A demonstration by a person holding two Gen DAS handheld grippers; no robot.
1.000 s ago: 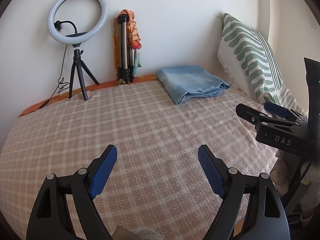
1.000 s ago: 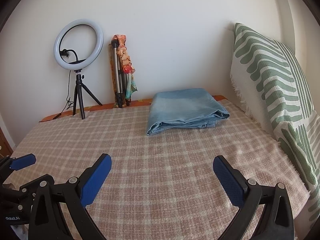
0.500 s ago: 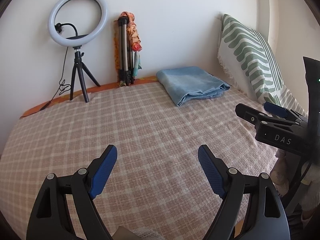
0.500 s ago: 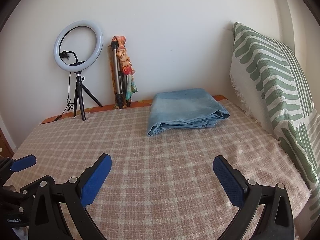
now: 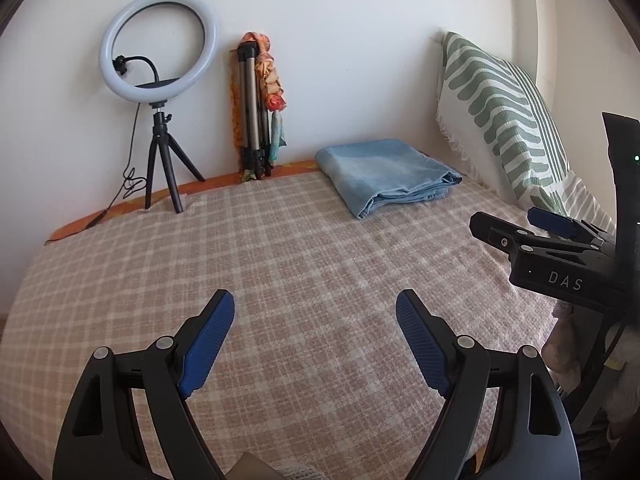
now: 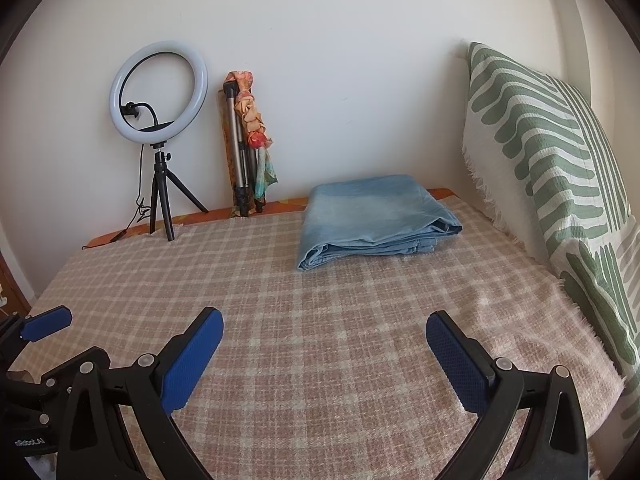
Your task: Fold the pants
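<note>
A: Where are the pants?

B: The pants (image 6: pixel 376 216) lie folded into a flat blue bundle at the far end of the bed, close to the wall and just left of the green-striped pillow (image 6: pixel 560 184). In the left wrist view the pants (image 5: pixel 384 174) sit right of centre, with the pillow (image 5: pixel 504 124) leaning behind and to their right.

A: What are they resting on?

B: A pink and cream checked blanket (image 6: pixel 320 320) that covers the bed. An orange strip of bedding shows along the wall edge.

A: And the grippers?

B: The left gripper (image 5: pixel 314 338) hovers over the near part of the blanket, jaws spread wide, nothing between the blue pads. The right gripper (image 6: pixel 324 354) does the same, jaws released and empty, well apart from the pants. Each appears at the edge of the other's view.

A: Anything else back there?

B: A ring light (image 6: pixel 159 92) on a small black tripod stands at the far left by the wall. Beside it a folded tripod (image 6: pixel 240 152) leans against the wall with a colourful scarf (image 6: pixel 256 136) draped on it.
</note>
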